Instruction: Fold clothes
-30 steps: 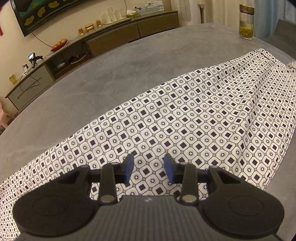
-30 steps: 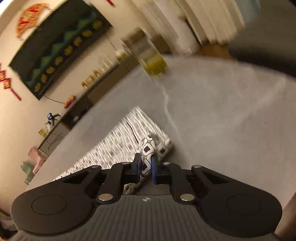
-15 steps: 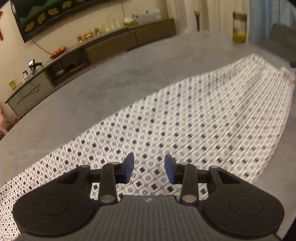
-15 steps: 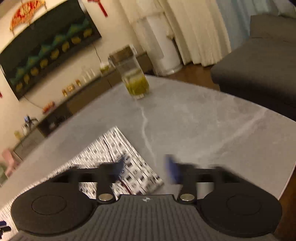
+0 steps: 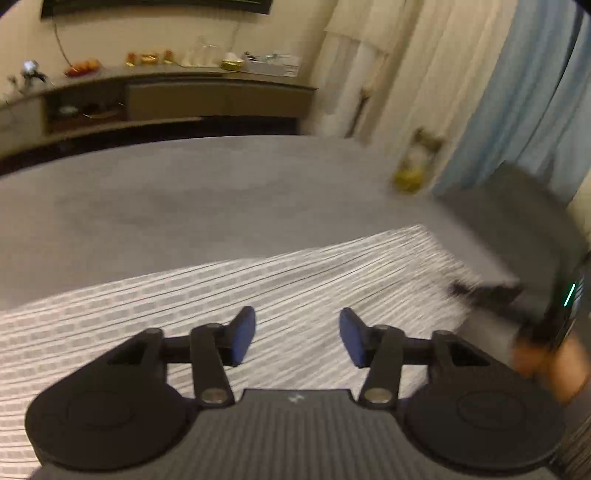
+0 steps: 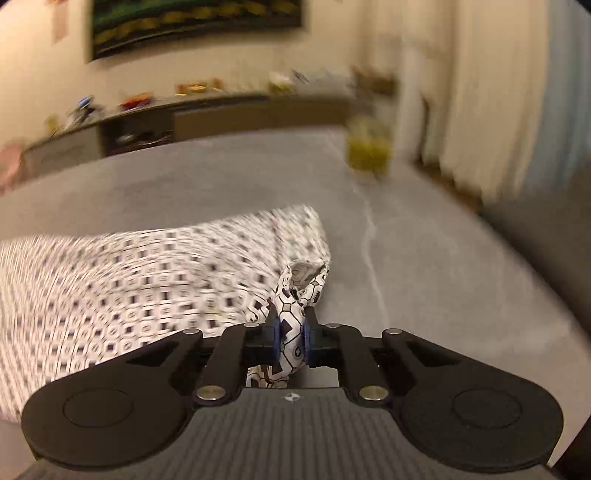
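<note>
A big grey worktop (image 5: pixel 184 199) fills both views. Far back on it stands a glass jar (image 6: pixel 367 151) with something yellow inside, blurred in both views. Behind the worktop runs a long low cabinet (image 5: pixel 207 99) with small things on top, too blurry to name. A dark picture (image 6: pixel 192 26) hangs on the wall above it. Pale curtains (image 5: pixel 424 66) and a blue curtain (image 5: pixel 517 92) hang on the right side. A dark grey sofa (image 5: pixel 532 206) sits past the worktop's right edge.

The cloth (image 5: pixel 258 291) is white with small dark squares. It lies spread on the worktop, near the front and right side. Nothing sits on top of it.

The left tongs (image 5: pixel 297 338) hang above the cloth with nothing between the 2 blue pads (image 5: pixel 243 338). The jaws have just been opening and stand well apart. They do not touch the cloth.

The right tongs (image 6: pixel 290 341) have just snapped closed on a bunched corner of the cloth (image 6: pixel 291 317). The corner is pinched tight between the pads and sticks up in front of them. The rest of the cloth trails away to the left. In the left view, the right tongs (image 5: pixel 476 290) show as a dark blur at the cloth's right edge, with a hand (image 5: pixel 546 358) behind them.
</note>
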Demonstrator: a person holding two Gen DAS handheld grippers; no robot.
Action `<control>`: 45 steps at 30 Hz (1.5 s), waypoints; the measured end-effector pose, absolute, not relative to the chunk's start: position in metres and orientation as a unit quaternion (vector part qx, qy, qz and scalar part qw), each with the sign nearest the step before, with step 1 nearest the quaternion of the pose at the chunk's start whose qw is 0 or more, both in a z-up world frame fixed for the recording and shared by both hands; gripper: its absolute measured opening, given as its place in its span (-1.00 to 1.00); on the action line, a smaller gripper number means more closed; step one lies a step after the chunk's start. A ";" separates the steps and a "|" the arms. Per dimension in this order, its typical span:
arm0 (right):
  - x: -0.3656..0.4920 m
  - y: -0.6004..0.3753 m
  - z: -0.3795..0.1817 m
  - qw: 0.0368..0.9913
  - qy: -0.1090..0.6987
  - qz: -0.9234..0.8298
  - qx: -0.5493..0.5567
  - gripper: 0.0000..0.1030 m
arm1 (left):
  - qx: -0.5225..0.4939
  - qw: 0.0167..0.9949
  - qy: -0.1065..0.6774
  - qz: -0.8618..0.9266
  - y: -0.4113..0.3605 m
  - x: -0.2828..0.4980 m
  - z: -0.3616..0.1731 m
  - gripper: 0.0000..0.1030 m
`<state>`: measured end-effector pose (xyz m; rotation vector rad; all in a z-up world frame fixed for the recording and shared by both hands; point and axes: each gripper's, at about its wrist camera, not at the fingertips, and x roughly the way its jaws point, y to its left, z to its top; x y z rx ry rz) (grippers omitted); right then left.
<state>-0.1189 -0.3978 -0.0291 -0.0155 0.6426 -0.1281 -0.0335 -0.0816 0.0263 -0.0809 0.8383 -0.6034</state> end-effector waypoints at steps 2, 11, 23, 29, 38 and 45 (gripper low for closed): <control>-0.128 -0.377 -0.027 0.951 0.297 -0.053 -0.069 -0.78 | -0.044 0.858 0.403 -0.315 -0.128 -0.023 0.030 0.17; -0.154 -0.326 -0.031 0.949 0.237 0.006 -0.209 -0.79 | 0.075 0.832 0.445 -0.323 -0.308 0.020 -0.012 0.30; -0.175 -0.366 0.005 0.958 0.195 0.207 0.034 0.21 | -0.079 0.874 0.427 -0.219 -0.145 0.003 -0.021 -0.94; -0.155 -0.344 0.004 0.927 0.268 0.251 0.082 0.07 | -0.106 0.868 0.448 -0.184 -0.112 0.002 -0.053 -0.94; -0.135 -0.335 -0.004 0.910 0.334 0.242 0.037 0.06 | -0.093 0.871 0.456 -0.158 -0.087 -0.011 -0.057 -0.91; -0.130 -0.326 -0.015 0.918 0.345 0.193 0.014 -0.04 | -0.108 0.865 0.447 -0.198 -0.097 -0.005 -0.065 -0.89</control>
